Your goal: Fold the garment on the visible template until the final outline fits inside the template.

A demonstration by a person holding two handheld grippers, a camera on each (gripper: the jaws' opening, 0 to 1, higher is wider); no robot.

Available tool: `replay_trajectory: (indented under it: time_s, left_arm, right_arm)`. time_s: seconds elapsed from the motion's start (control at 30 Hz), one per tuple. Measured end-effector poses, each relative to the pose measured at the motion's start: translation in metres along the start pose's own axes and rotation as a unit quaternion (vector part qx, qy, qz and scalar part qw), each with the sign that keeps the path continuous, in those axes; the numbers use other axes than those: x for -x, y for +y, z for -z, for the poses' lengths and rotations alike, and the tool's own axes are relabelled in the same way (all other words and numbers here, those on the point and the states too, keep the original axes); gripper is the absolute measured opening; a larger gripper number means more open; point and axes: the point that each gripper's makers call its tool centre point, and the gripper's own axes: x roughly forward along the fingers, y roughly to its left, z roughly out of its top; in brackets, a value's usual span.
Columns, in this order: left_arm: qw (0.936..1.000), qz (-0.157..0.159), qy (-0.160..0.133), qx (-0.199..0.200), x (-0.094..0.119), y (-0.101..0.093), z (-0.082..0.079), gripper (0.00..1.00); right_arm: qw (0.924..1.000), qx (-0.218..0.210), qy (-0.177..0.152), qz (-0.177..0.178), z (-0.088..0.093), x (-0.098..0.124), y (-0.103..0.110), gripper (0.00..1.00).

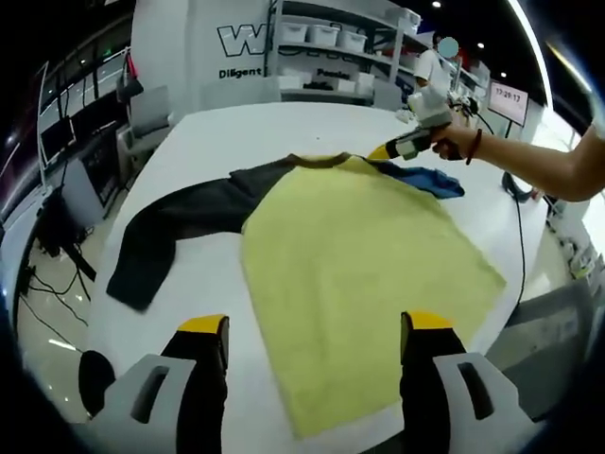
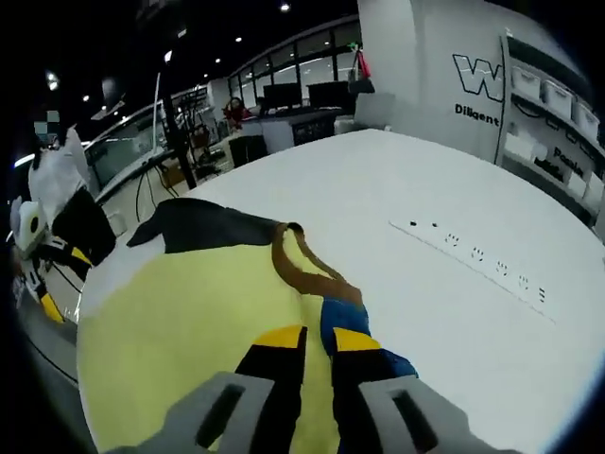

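The yellow garment (image 1: pixel 364 274) lies mid-frame on the white table (image 1: pixel 236 132), bare tabletop beyond. Left gripper (image 1: pixel 312 331) hangs released at its near hem; right gripper (image 2: pixel 319 339) is clenched on the blue sleeve (image 2: pixel 342 317).

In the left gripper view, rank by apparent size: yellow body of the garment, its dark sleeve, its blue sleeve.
1. Yellow body, by far the largest.
2. Dark sleeve.
3. Blue sleeve, though it lies farther away and partly hidden by the right gripper, so less sure.
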Motion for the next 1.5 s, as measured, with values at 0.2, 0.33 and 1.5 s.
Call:
replay_trajectory:
  time_s: [0.2, 0.33, 1.5]
  left_arm:
    - [1.0, -0.002, 0.001, 0.005, 0.0, 0.002, 0.001, 0.73]
    - [1.0, -0.003, -0.001, 0.004, 0.0, 0.002, -0.001, 0.74]
    - [0.9994, 0.007, -0.032, 0.012, 0.013, -0.009, -0.019, 0.99]
  right_arm:
    - [0.9989, -0.004, 0.006, 0.047, -0.008, -0.002, -0.033, 0.07]
    - [0.9978, -0.02, 0.013, 0.062, 0.0, -0.004, -0.046, 0.11]
    - [0.9715, -0.119, 0.065, 0.195, 0.1, 0.131, -0.08, 0.41]
